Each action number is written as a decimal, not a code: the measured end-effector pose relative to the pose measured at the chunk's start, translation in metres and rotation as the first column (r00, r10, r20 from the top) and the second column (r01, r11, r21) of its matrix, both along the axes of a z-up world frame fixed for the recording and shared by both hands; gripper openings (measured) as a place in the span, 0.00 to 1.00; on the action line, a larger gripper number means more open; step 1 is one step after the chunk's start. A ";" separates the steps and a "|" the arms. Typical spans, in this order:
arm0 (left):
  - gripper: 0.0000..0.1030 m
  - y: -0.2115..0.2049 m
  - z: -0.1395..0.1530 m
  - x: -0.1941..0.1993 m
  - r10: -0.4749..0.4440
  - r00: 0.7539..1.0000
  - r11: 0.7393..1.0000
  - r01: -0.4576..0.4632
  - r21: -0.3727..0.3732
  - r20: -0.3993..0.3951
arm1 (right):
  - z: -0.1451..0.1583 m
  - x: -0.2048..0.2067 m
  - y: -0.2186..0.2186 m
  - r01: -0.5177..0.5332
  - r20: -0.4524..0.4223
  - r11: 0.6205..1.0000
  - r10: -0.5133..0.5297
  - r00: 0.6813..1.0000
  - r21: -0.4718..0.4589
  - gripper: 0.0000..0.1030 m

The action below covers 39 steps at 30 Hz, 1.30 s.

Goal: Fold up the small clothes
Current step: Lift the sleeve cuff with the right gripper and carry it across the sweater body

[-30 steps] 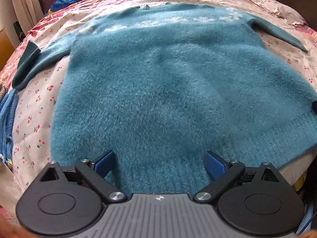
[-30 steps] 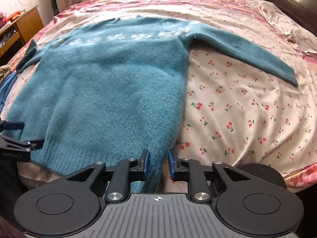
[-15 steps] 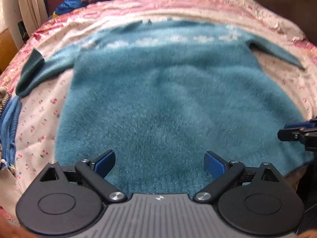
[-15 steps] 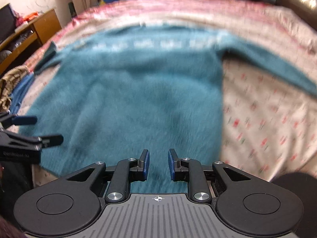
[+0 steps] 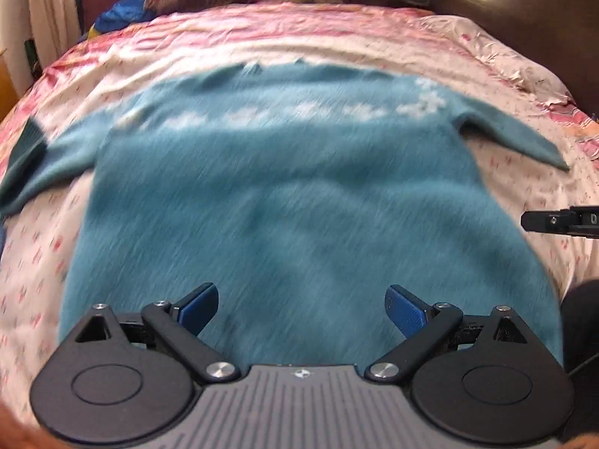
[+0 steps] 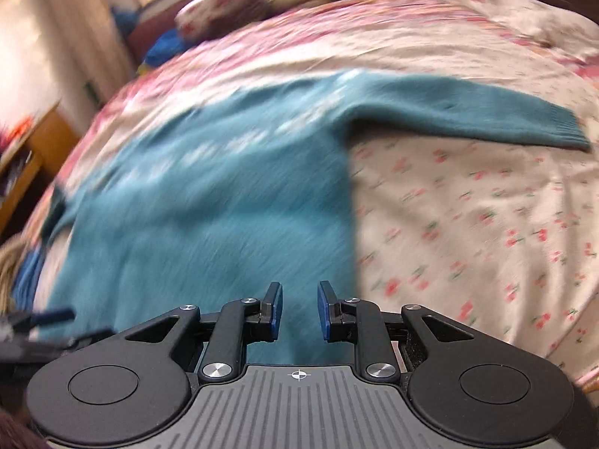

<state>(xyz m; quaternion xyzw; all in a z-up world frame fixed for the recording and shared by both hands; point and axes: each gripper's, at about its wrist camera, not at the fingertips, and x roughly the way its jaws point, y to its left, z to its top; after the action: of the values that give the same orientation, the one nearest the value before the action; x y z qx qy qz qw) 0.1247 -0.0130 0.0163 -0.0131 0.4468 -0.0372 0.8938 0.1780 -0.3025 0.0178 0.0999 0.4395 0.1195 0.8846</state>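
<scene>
From the left wrist camera, we saw a fuzzy teal sweater spread flat on a floral bedspread, its white pattern band near the collar smeared by motion blur. Our left gripper hovered over the hem, its blue pads wide apart and grasping nothing. The sweater's left sleeve ran off the frame edge. At the far right, only the black tip of the right gripper poked in.

From the right wrist camera, the same sweater lay tilted and blurred, one sleeve stretched across the bedspread. Our right gripper had its pads narrowly parted with nothing between them. The left gripper was a blurred sliver at the left edge.
</scene>
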 end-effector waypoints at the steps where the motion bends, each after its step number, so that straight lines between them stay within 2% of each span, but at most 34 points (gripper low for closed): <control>1: 0.98 -0.007 0.001 0.007 -0.013 1.000 1.000 0.013 0.006 0.009 | 0.000 0.008 -0.008 0.036 0.015 0.999 -0.036 0.999 -0.001 0.21; 6: 0.98 -0.045 -0.001 0.043 -0.088 0.995 0.996 0.087 0.036 0.038 | -0.007 0.036 -0.057 0.192 0.022 0.980 -0.193 0.981 0.054 0.25; 10: 0.98 -0.072 -0.009 0.069 -0.137 0.990 0.990 0.136 0.038 0.044 | -0.018 0.055 -0.104 0.327 0.010 0.938 -0.330 0.944 0.112 0.28; 13: 0.98 -0.091 -0.015 0.083 -0.161 0.986 0.987 0.160 0.036 0.048 | -0.027 0.068 -0.138 0.418 0.001 0.891 -0.425 0.905 0.180 0.28; 18: 0.98 -0.115 -0.023 0.097 -0.179 0.982 0.984 0.178 0.023 0.061 | -0.048 0.087 -0.187 0.538 -0.053 0.777 -0.553 0.831 0.327 0.29; 21: 0.98 -0.125 -0.029 0.101 -0.187 0.980 0.982 0.185 0.024 0.065 | -0.060 0.096 -0.206 0.568 -0.087 0.713 -0.589 0.803 0.412 0.29; 26: 0.98 -0.136 -0.037 0.102 -0.197 0.978 0.980 0.194 0.044 0.068 | -0.076 0.108 -0.226 0.586 -0.121 0.630 -0.621 0.774 0.510 0.29; 30: 0.99 -0.137 -0.039 0.102 -0.193 0.978 0.981 0.190 0.044 0.078 | -0.084 0.113 -0.234 0.587 -0.120 0.584 -0.644 0.756 0.560 0.29; 39: 1.00 -0.139 -0.043 0.103 -0.190 0.977 0.981 0.186 0.050 0.096 | -0.086 0.133 -0.233 0.587 -0.086 0.562 -0.675 0.733 0.583 0.29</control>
<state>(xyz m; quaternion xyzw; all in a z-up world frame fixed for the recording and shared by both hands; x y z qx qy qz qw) 0.2274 -0.1516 -0.0272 0.0493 0.4013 -0.1133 0.9076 0.3109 -0.5359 -0.0681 0.5031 0.2504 -0.0719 0.8241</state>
